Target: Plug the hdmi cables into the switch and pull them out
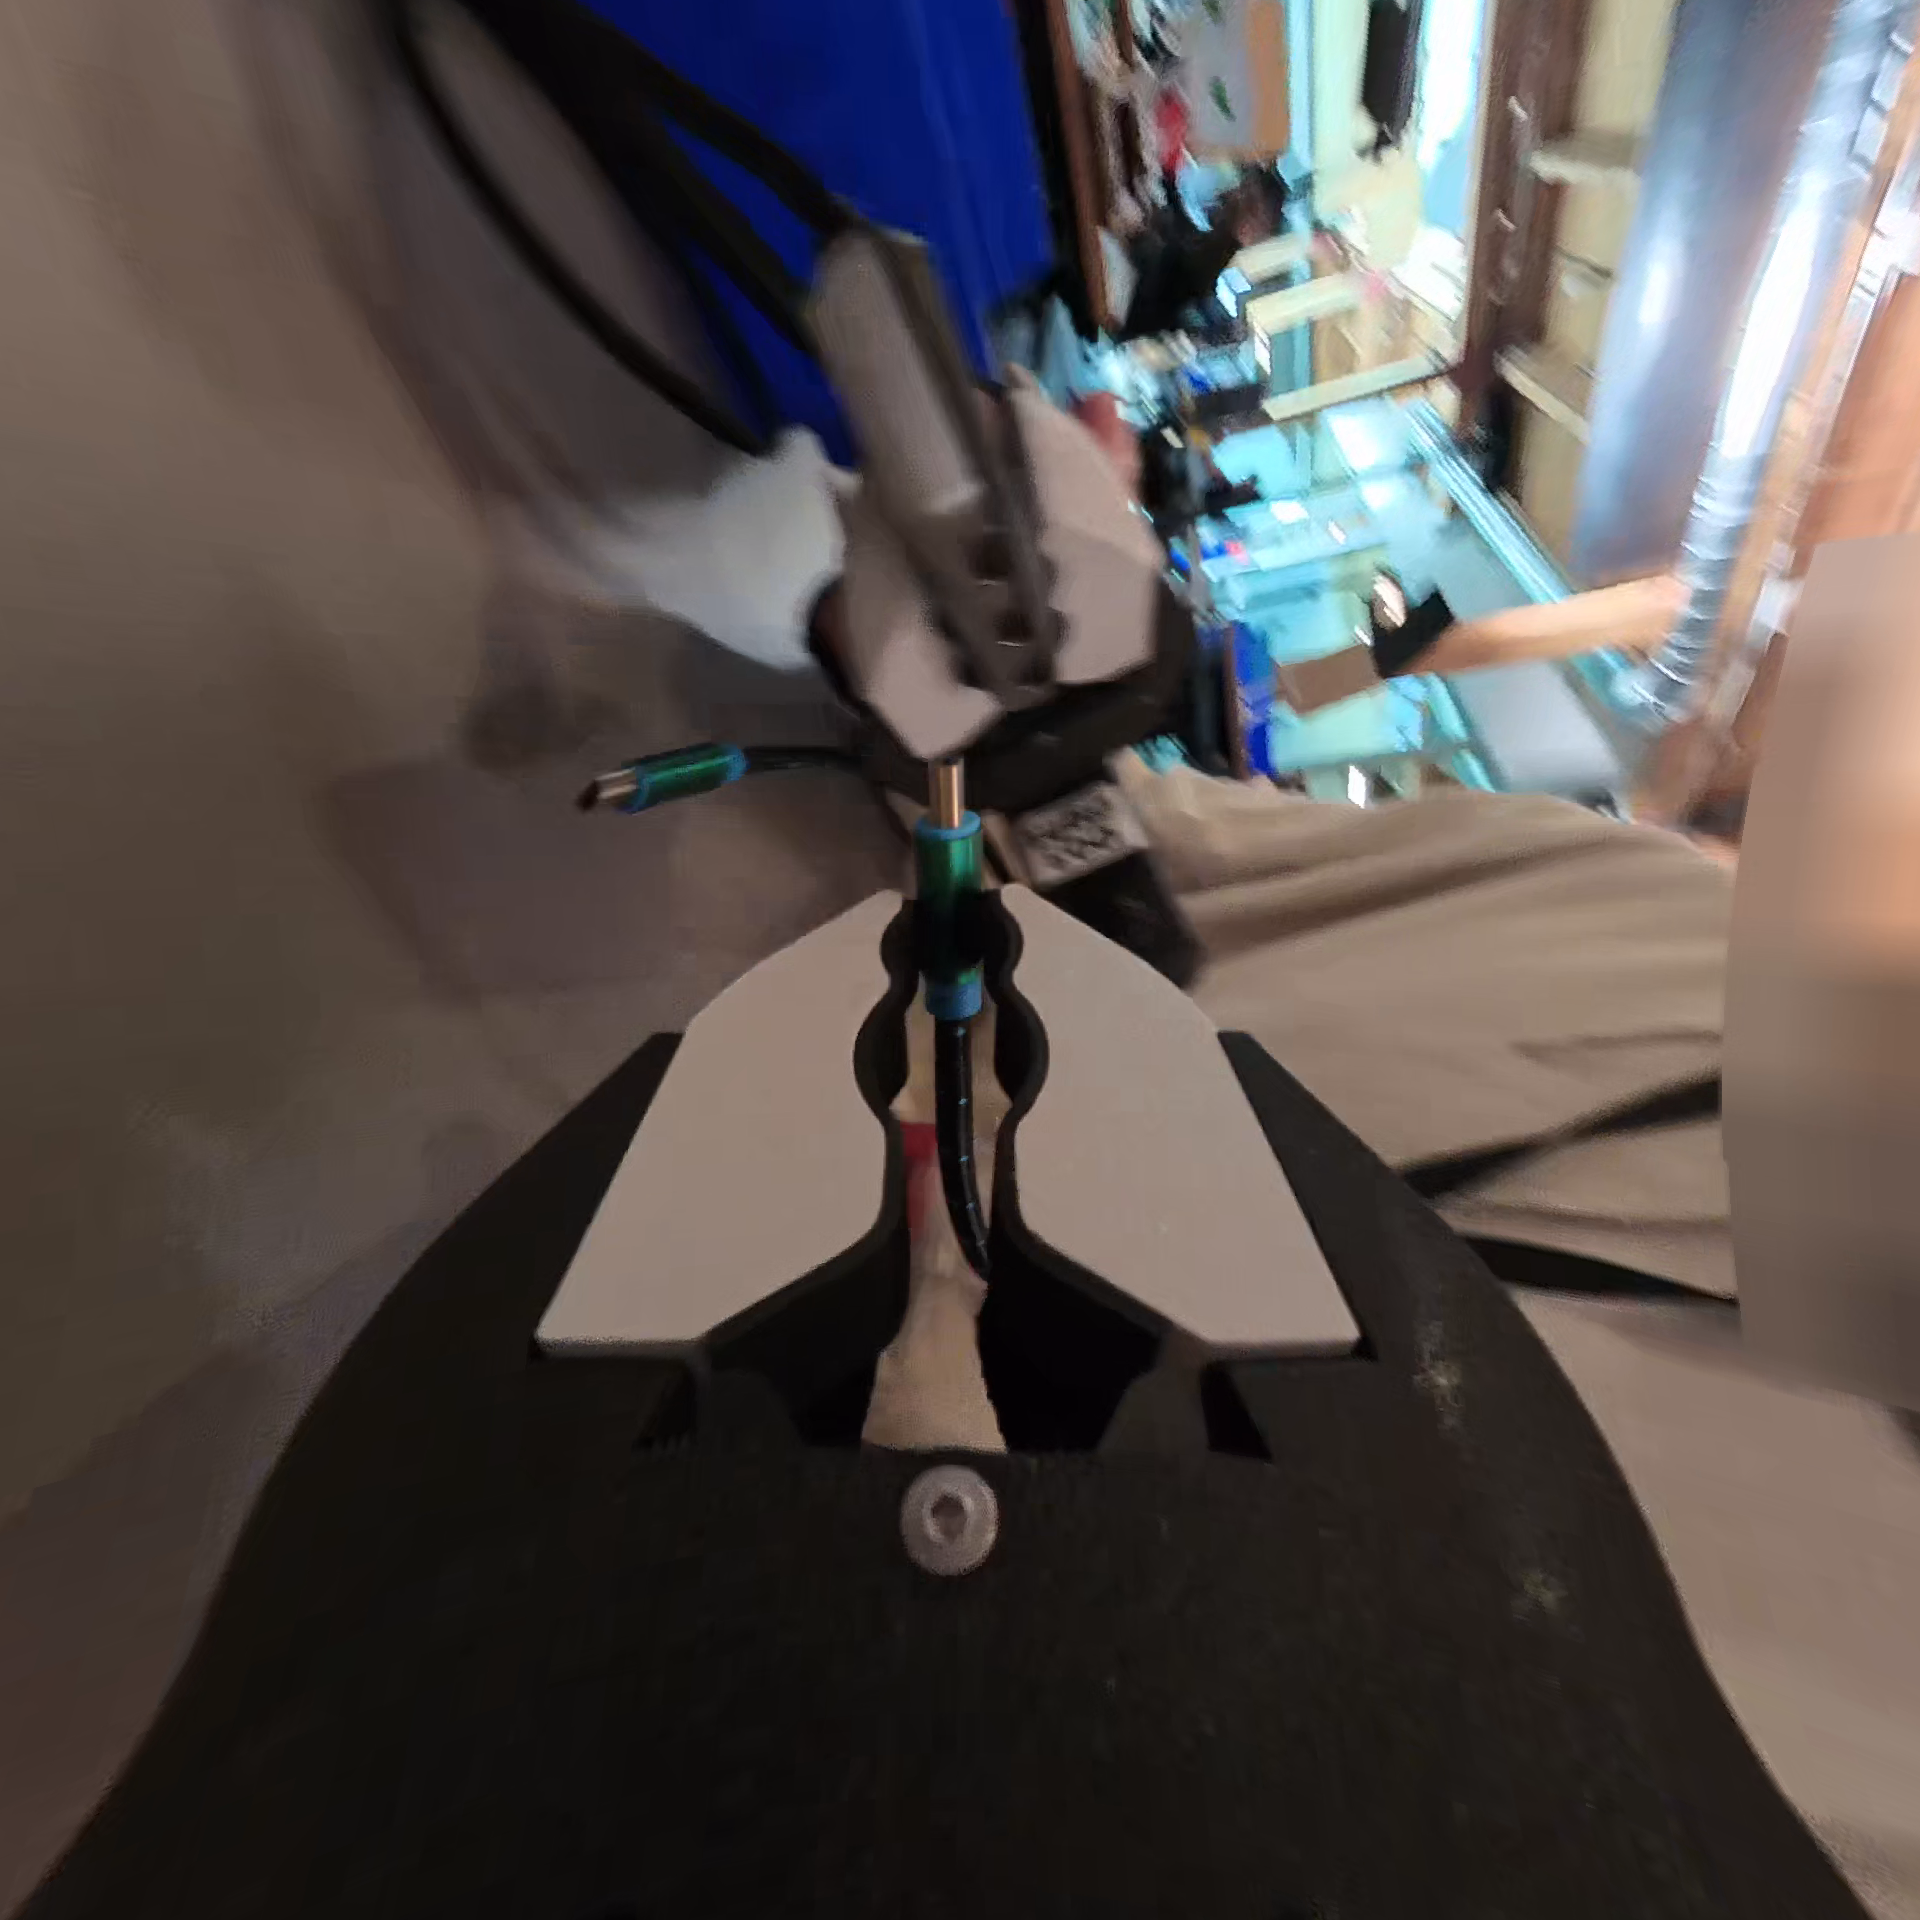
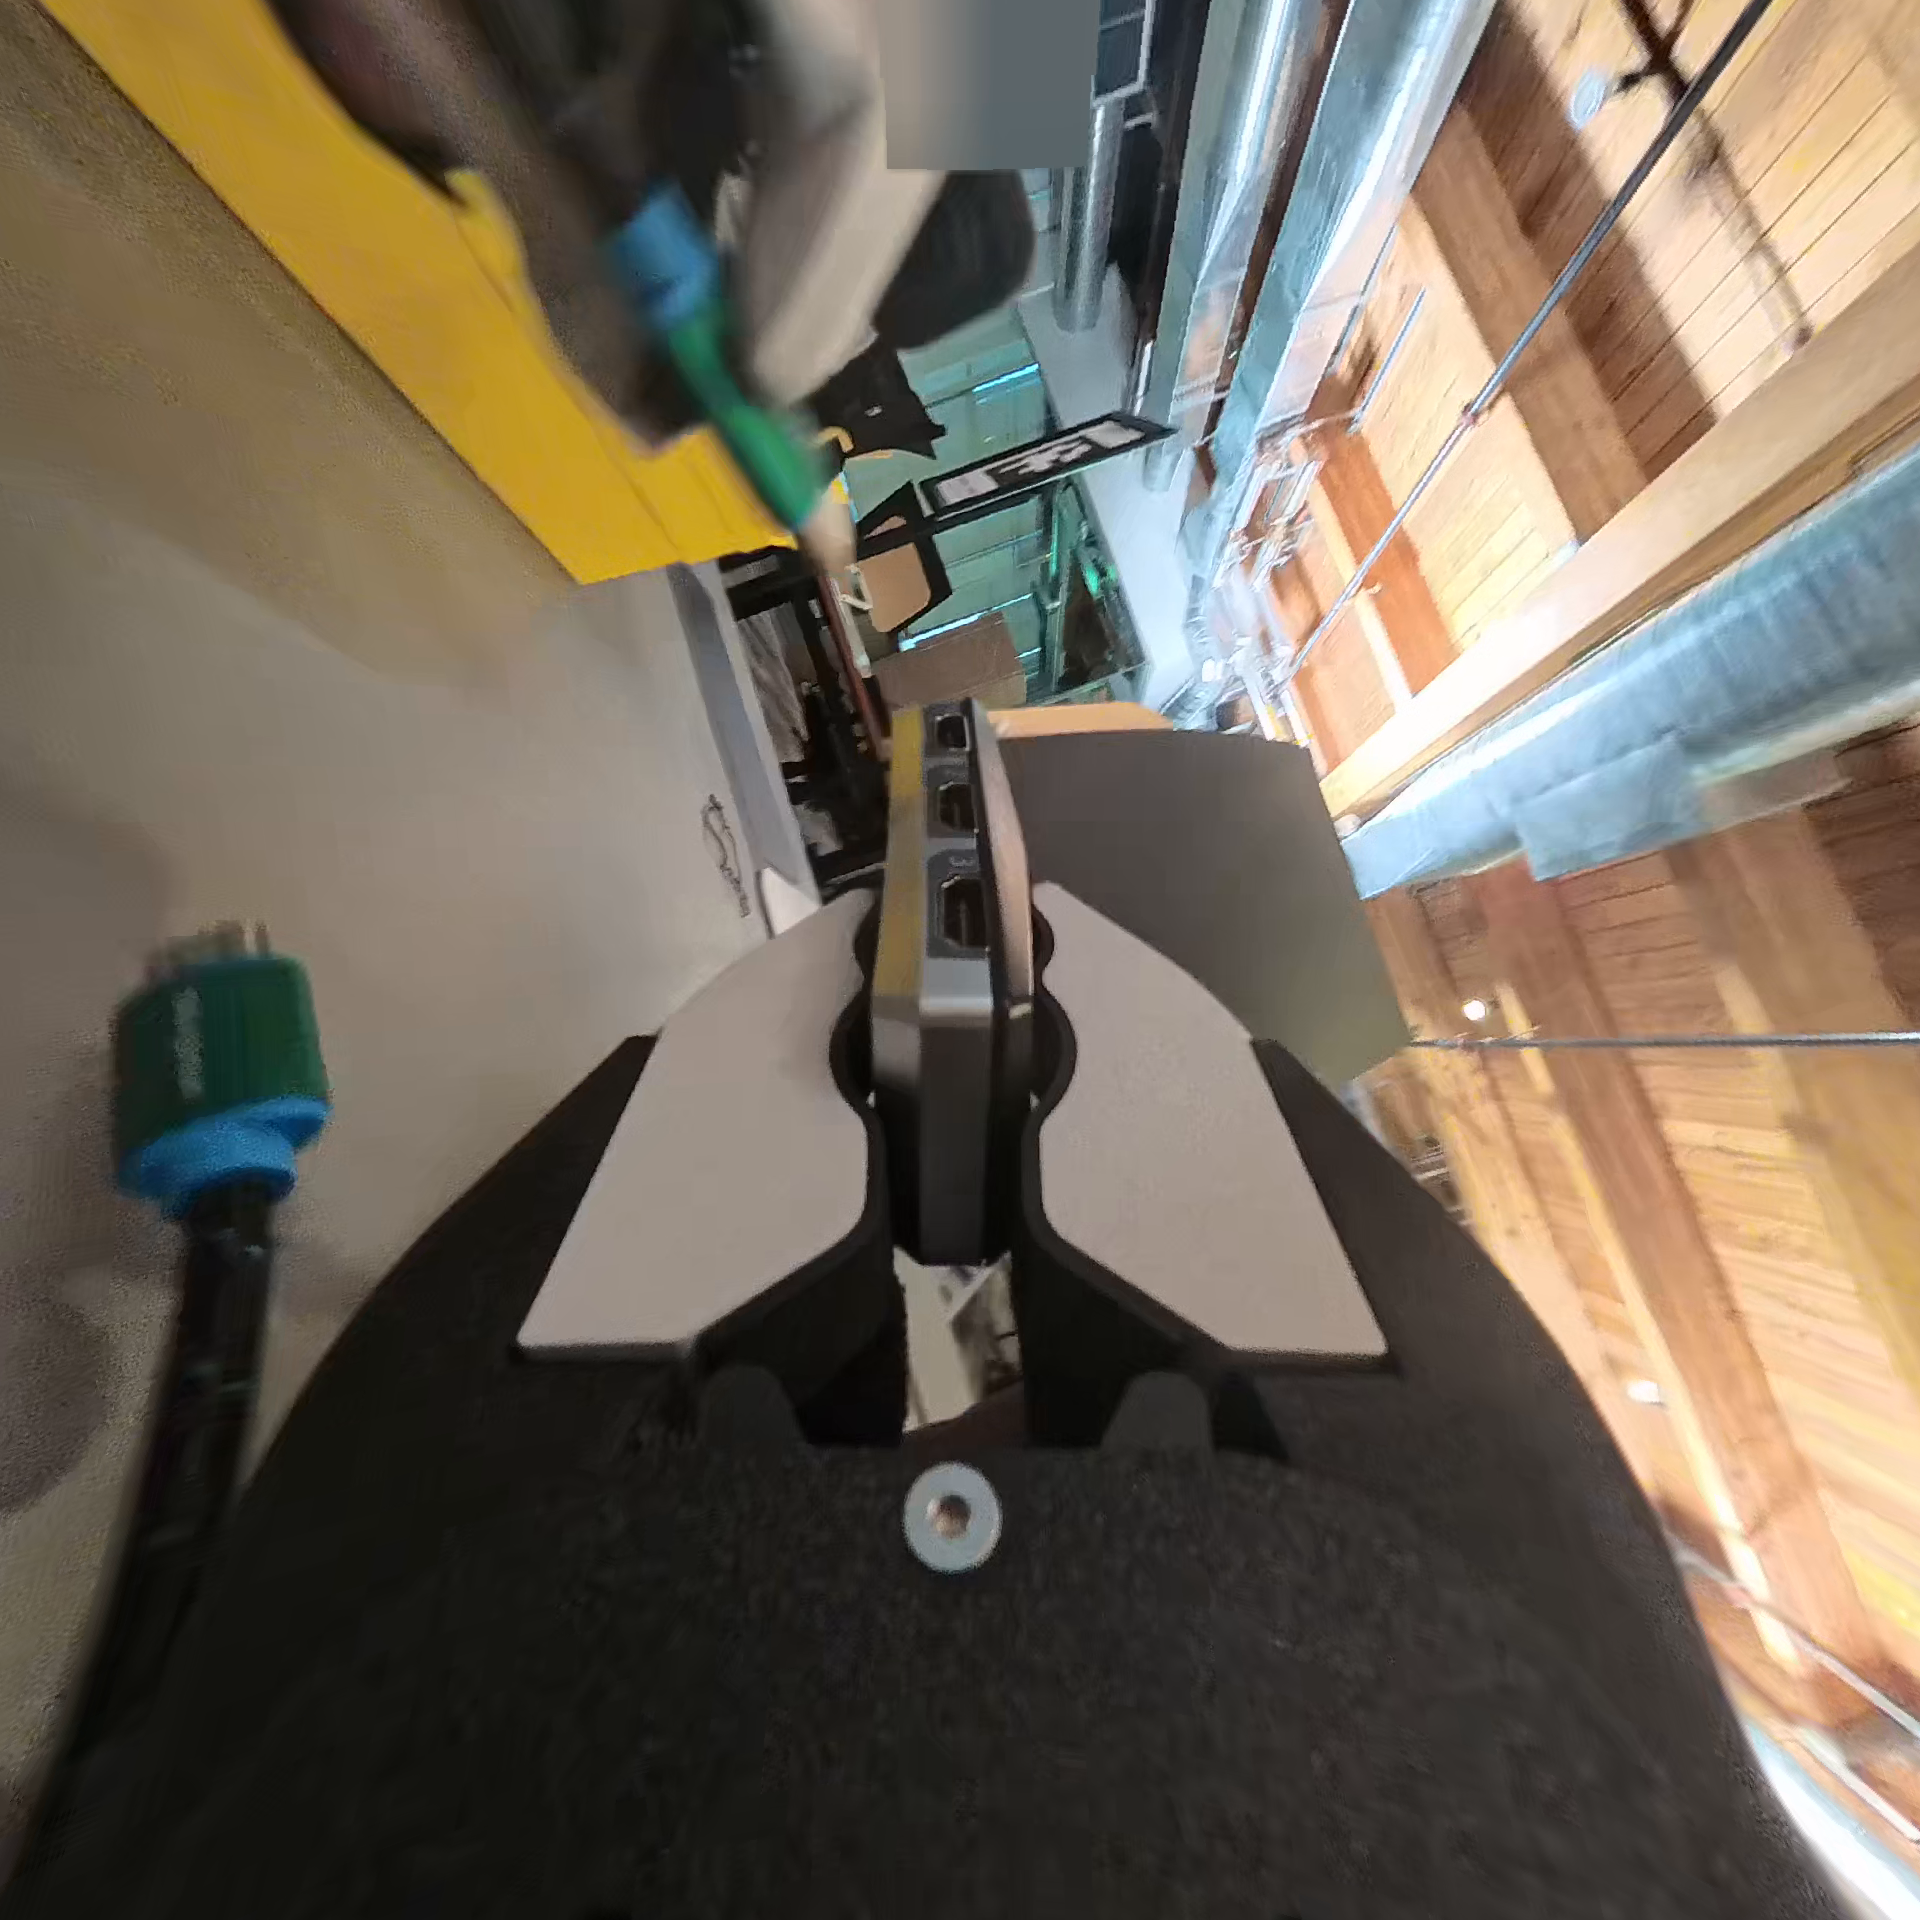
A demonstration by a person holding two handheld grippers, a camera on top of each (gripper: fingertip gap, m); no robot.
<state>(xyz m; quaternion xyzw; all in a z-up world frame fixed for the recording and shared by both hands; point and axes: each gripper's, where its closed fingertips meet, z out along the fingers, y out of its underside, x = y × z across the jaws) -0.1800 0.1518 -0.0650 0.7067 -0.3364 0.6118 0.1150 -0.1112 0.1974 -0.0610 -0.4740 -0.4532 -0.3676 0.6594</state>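
Note:
My left gripper point(image 1: 951, 894) is shut on a green and blue HDMI plug point(image 1: 948, 868), metal tip pointing forward, a short gap from the grey switch point(image 1: 914, 416). My right gripper point(image 2: 951, 914) is shut on the switch point(image 2: 940, 987), held on edge with its empty ports point(image 2: 961, 920) facing the camera. In the left wrist view the right gripper point(image 1: 971, 665) holds the switch just ahead of the plug tip. A second green and blue plug point(image 1: 675, 784) lies loose on the cloth; it also shows at the left of the right wrist view point(image 2: 213, 1070). The left gripper's plug point(image 2: 717, 353) appears blurred at the top.
A grey cloth point(image 1: 312, 935) covers the table. Black cables point(image 1: 623, 239) run from the switch's far end. A gloved hand point(image 1: 738, 561) holds the right gripper. A yellow panel point(image 2: 395, 270) and a blue panel point(image 1: 883, 156) stand nearby. A person's arm point(image 1: 1538, 623) reaches in the background. One gripper's finger ends stand about 8 centimetres off the other's. Both grippers' tips are roughly 25 centimetres from the yellow panel point(image 2: 395, 270).

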